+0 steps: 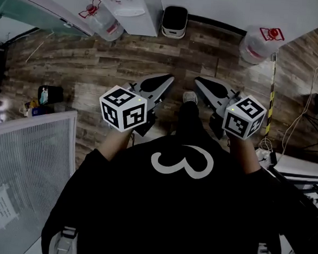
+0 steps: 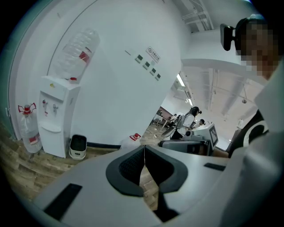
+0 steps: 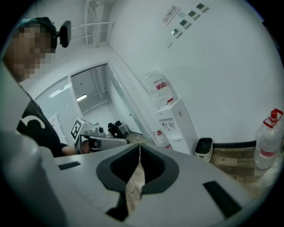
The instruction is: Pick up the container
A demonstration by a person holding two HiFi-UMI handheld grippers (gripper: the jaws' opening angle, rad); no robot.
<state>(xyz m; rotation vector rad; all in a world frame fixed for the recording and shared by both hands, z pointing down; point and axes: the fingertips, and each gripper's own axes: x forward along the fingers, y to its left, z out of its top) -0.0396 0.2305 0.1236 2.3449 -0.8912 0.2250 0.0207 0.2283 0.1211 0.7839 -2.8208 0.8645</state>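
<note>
Two water jugs (image 1: 258,44), dispenser (image 1: 136,8), bin (image 1: 174,21) along wall.

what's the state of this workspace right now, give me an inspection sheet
surface: brown wood-plank floor; no table in view
job's things: cannot tell which container is meant; a small white bin with a black inside stands by the wall, apart from both grippers
clutter: small dark and blue items at the left edge, too small to name
grippers: left gripper shut, nothing between its jaws; right gripper shut, nothing between its jaws; both held side by side over the floor
cables: thin white cables loop on the floor at the right
surroundings: white water dispenser, clear water jugs with red caps, white mesh panel
</note>
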